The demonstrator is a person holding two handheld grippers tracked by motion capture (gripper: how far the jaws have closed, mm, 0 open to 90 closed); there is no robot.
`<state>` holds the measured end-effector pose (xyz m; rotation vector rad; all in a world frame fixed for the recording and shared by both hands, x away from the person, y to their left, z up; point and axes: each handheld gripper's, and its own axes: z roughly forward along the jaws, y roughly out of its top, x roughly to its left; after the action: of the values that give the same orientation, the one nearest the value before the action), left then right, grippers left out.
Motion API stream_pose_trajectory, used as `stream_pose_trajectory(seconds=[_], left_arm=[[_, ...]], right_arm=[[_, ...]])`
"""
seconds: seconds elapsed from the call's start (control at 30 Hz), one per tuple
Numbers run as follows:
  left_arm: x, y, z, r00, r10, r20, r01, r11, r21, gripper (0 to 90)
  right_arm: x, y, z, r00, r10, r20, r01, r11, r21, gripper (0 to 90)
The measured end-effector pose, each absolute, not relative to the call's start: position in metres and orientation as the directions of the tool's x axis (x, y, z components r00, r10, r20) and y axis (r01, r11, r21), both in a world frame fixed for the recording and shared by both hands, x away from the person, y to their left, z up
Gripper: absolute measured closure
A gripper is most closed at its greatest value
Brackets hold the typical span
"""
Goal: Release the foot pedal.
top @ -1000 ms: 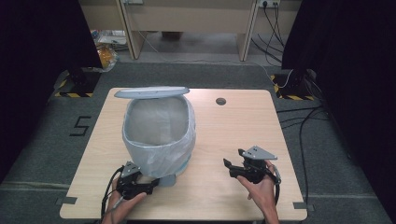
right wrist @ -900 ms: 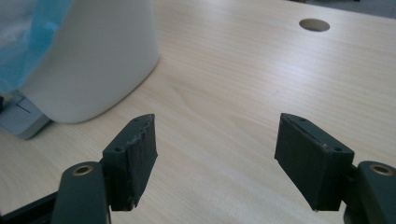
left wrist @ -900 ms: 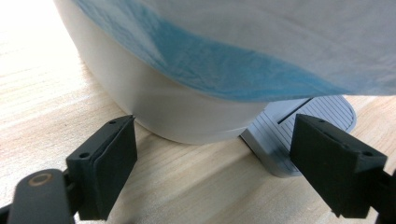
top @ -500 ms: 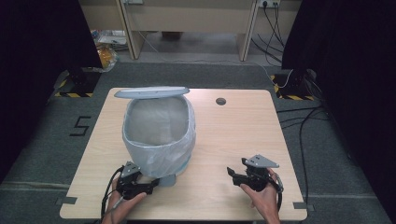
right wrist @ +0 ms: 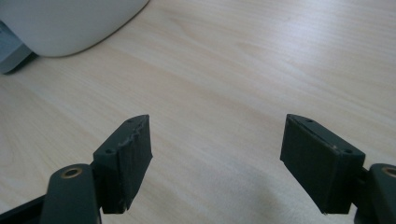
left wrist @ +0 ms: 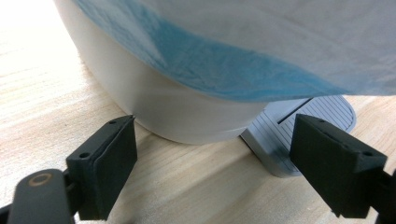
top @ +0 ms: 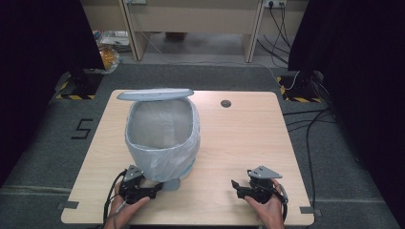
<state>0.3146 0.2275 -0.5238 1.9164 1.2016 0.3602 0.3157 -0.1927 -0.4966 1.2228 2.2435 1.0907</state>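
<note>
Left gripper [top: 160, 187], jaws apart, faces the pedal bin [top: 162, 138], whose grey pedal [left wrist: 299, 135] is half hidden under the liner bag [left wrist: 261, 42]; right gripper [top: 235, 185], jaws just widened, empty.

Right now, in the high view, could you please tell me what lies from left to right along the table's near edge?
Left claw → grey pedal of the lined bin → bare table → right claw.

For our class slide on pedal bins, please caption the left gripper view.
Open left tool faces the white bin, its blue-edged liner bag overhanging and grey foot pedal on the wooden table.
</note>
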Motion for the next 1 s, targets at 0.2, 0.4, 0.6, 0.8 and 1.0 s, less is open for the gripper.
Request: stream_pose_trajectory(seconds=[0.2, 0.4, 0.6, 0.8, 1.0], left_arm=[[0.315, 0.228, -0.524, 0.502, 0.846, -0.181, 0.611, -0.199, 0.766, 14.5], [0.315, 0.228, -0.524, 0.503, 0.845, -0.18, 0.611, -0.2, 0.766, 14.5], [0.315, 0.228, -0.524, 0.503, 0.846, -0.18, 0.611, -0.2, 0.766, 14.5], [0.315, 0.228, -0.524, 0.503, 0.846, -0.179, 0.611, -0.201, 0.766, 14.5], [0.315, 0.228, -0.524, 0.503, 0.846, -0.18, 0.611, -0.2, 0.766, 14.5]], right_arm=[[0.312, -0.192, -0.502, -0.562, 0.826, 0.046, 0.559, 0.338, 0.757, 24.2], [0.309, -0.193, -0.504, -0.561, 0.827, 0.044, 0.56, 0.34, 0.756, 24.2], [0.305, -0.194, -0.505, -0.558, 0.829, 0.046, 0.563, 0.337, 0.754, 24.2], [0.3, -0.196, -0.506, -0.556, 0.83, 0.045, 0.566, 0.338, 0.752, 24.1], [0.297, -0.197, -0.508, -0.552, 0.832, 0.047, 0.572, 0.337, 0.748, 24.2]])
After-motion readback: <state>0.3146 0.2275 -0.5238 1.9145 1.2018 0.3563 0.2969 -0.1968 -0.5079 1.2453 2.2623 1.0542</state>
